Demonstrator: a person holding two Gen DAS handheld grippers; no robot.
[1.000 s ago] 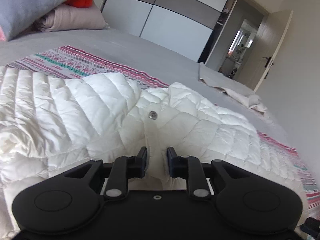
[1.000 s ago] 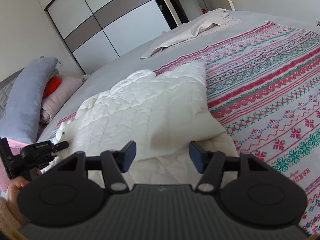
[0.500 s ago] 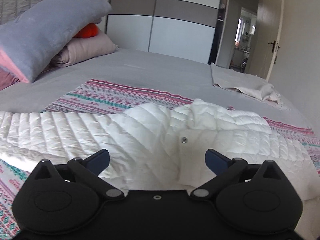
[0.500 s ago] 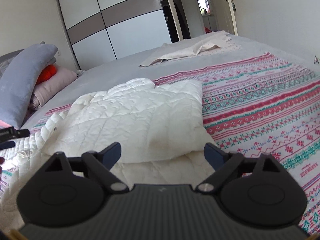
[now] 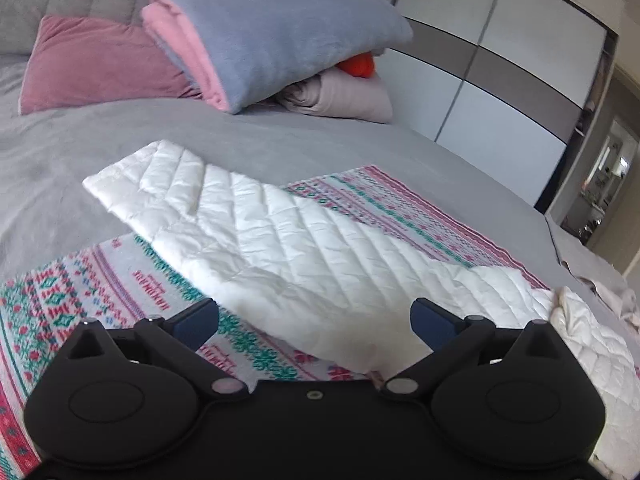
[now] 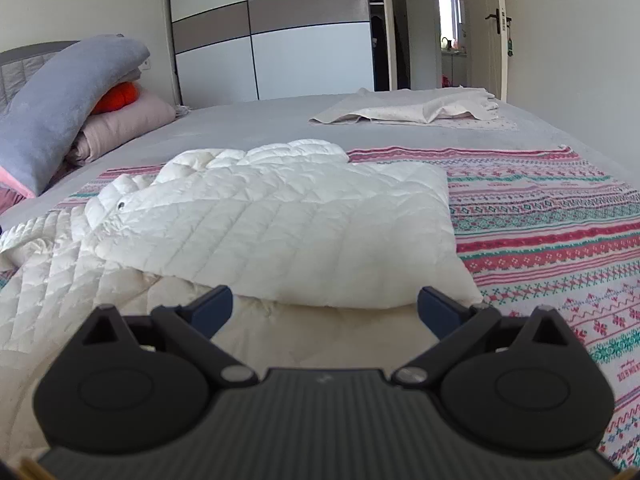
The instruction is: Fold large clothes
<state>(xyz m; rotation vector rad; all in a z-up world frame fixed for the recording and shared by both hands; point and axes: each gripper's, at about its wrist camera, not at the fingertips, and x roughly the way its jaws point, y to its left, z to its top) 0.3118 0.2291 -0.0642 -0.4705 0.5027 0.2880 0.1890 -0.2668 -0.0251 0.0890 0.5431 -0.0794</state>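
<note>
A white quilted puffer jacket (image 6: 288, 232) lies on a patterned red, green and white blanket (image 6: 552, 216) on the bed, one side folded over its body. Its long sleeve (image 5: 248, 224) stretches flat toward the pillows in the left wrist view. My left gripper (image 5: 316, 320) is open, just in front of the sleeve's near edge, nothing between its fingers. My right gripper (image 6: 324, 306) hovers at the folded jacket's near hem; its jaws are still opening, and the pads press on nothing.
A grey-and-pink folded blanket (image 5: 272, 28), a dark pink pillow (image 5: 100, 64), a beige bundle (image 5: 344, 96) and an orange object (image 6: 116, 98) pile up at the headboard. A beige cloth (image 6: 416, 110) lies at the far bed corner. A wardrobe (image 6: 272, 28) and open door stand behind.
The left gripper let go of the jacket's front, opened wide and swung left to face the sleeve. The right gripper opened wider and rolled level, staying by the jacket's hem.
</note>
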